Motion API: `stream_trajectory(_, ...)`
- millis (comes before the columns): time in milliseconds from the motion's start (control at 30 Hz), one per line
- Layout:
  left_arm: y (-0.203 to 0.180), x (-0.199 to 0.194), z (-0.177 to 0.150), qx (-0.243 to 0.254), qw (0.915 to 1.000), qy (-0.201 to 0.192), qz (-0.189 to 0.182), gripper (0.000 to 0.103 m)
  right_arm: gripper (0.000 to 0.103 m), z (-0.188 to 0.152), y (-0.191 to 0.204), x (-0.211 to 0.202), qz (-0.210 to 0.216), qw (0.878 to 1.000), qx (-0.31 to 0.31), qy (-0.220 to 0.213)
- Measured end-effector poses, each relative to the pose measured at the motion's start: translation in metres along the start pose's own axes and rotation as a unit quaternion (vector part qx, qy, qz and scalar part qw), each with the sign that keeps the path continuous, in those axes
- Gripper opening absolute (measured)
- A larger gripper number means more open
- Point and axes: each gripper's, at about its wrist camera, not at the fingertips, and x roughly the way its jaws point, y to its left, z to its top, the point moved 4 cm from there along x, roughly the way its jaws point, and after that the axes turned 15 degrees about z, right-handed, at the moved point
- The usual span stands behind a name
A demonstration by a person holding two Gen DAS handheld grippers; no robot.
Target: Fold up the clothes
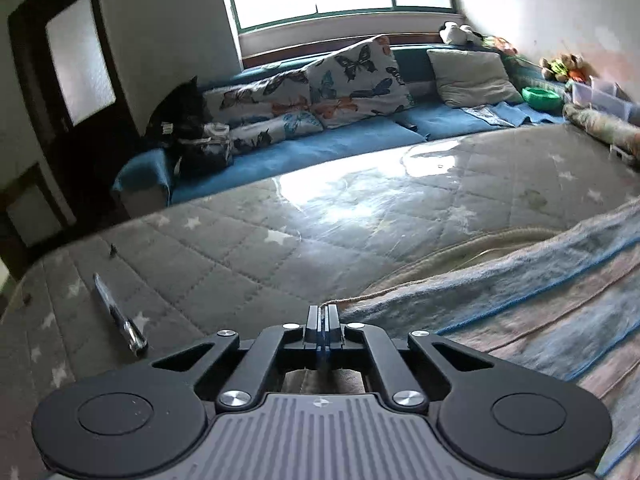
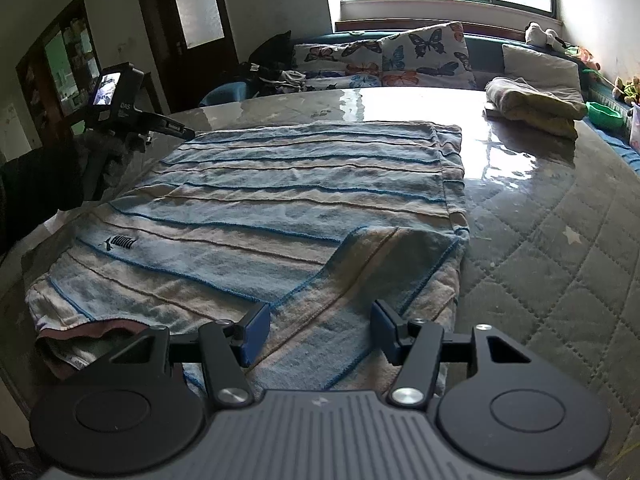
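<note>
Blue-and-beige striped terry shirt (image 2: 280,200) lies spread before us: left gripper (image 1: 322,320) pinched shut at its hem corner, right gripper (image 2: 320,332) half-open astride the folded sleeve, which we'd clamp next.

The striped garment (image 1: 520,312) runs off the right edge of the left wrist view, so its full spread is lost there. Whether the closed left gripper (image 1: 322,320) pinches any cloth stays hidden behind its own fingers. The small dark specks (image 1: 113,251) on the mattress (image 1: 240,256) are too tiny to name. The toys (image 1: 562,67) by the wall blur together.
</note>
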Motion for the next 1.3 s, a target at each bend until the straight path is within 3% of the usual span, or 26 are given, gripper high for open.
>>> stream_trajectory(67, -0.002, 0.004, 0.002, 0.018, 0.9994, -0.005, 0.028, 0.001, 0.058, 0.000, -0.001, -0.001, 0.001, 1.000, 0.001, -0.001)
stream_trajectory(133, 0.006, 0.013, 0.003, 0.007, 0.9991, 0.013, 0.041, 0.001, 0.058, 0.000, -0.001, -0.001, 0.001, 1.000, 0.001, -0.001)
stream_trajectory(233, 0.027, 0.008, 0.001, -0.049, 0.9977, 0.046, -0.005, 0.003, 0.058, 0.000, 0.000, -0.001, -0.001, 1.000, 0.001, -0.003)
stream_trajectory(333, 0.036, -0.013, -0.002, -0.054, 0.9970, 0.043, -0.033, 0.006, 0.060, 0.000, 0.000, 0.000, -0.002, 1.000, 0.002, -0.004)
stream_trajectory(367, 0.037, -0.022, -0.006, -0.053, 0.9970, 0.041, -0.037, 0.011, 0.060, 0.000, 0.001, 0.001, -0.002, 1.000, 0.002, -0.004)
stream_trajectory(467, 0.041, -0.046, -0.018, -0.055, 0.9967, 0.037, -0.046, 0.050, 0.061, -0.001, 0.002, 0.001, -0.006, 1.000, -0.001, -0.006)
stream_trajectory(533, 0.043, -0.063, -0.025, -0.059, 0.9962, 0.038, -0.052, 0.051, 0.061, -0.002, 0.002, 0.001, -0.006, 1.000, -0.002, -0.009)
stream_trajectory(733, 0.038, -0.112, -0.052, -0.001, 0.9994, 0.013, -0.033, 0.051, 0.061, -0.003, 0.004, 0.002, -0.011, 1.000, -0.003, -0.013)
stream_trajectory(833, 0.067, -0.126, -0.068, -0.052, 0.9979, 0.037, -0.011, 0.051, 0.061, -0.004, 0.004, 0.001, -0.011, 1.000, -0.007, -0.014)
stream_trajectory(933, 0.100, -0.146, -0.091, -0.110, 0.9921, 0.055, 0.021, 0.051, 0.062, -0.004, 0.004, 0.001, -0.011, 1.000, -0.008, -0.016)
stream_trajectory(1033, 0.126, -0.167, -0.124, -0.170, 0.9804, 0.086, 0.048, 0.055, 0.062, -0.005, 0.004, 0.000, -0.010, 1.000, -0.006, -0.019)
stream_trajectory(1200, 0.146, -0.210, -0.178, -0.255, 0.9560, 0.133, 0.057, 0.056, 0.062, -0.004, 0.005, 0.001, -0.012, 1.000, -0.009, -0.017)
stream_trajectory(1300, 0.148, -0.228, -0.193, -0.281, 0.9472, 0.145, 0.051, 0.062, 0.062, -0.001, 0.009, 0.000, -0.011, 1.000, -0.015, -0.011)
